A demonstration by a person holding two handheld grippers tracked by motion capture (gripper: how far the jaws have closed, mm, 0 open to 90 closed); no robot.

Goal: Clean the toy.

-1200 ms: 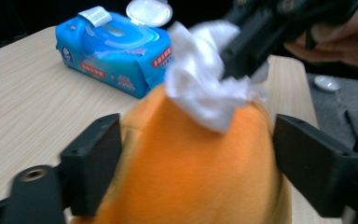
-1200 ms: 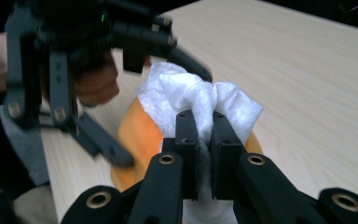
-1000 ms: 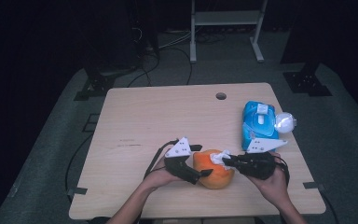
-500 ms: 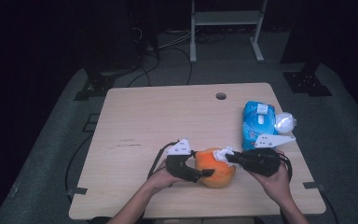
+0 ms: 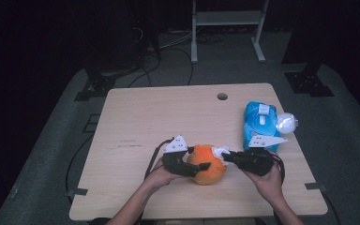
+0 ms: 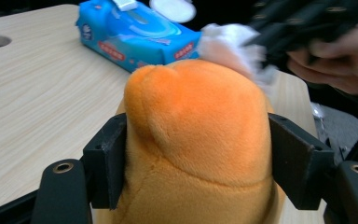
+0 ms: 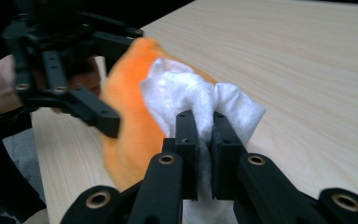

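Observation:
An orange plush toy [image 5: 209, 166] sits on the wooden table [image 5: 145, 117] near its front edge. My left gripper [image 5: 201, 160] comes at it from the left and is shut on it. In the left gripper view both pads [image 6: 109, 158] press into the toy's [image 6: 196, 116] sides. These jaws have just closed in on the toy and then eased a little. My right gripper [image 5: 227, 156] reaches in from the right, shut on a crumpled white wipe [image 5: 219, 151]. In the right gripper view the wipe [image 7: 191, 93] is pinched between the jaws of the gripper [image 7: 205, 126] and rests on the toy [image 7: 126, 126].
A blue pack of wet wipes [image 5: 260, 124] lies at the table's right side, its white round lid [image 5: 286, 123] flipped open past the edge. A cable hole [image 5: 222, 96] is at the back. Bare tabletop stretches to the left and behind.
The left gripper's jaws, spread wide around the toy a second ago, have closed onto its sides. The right gripper and its wipe have stayed at the toy's top right.

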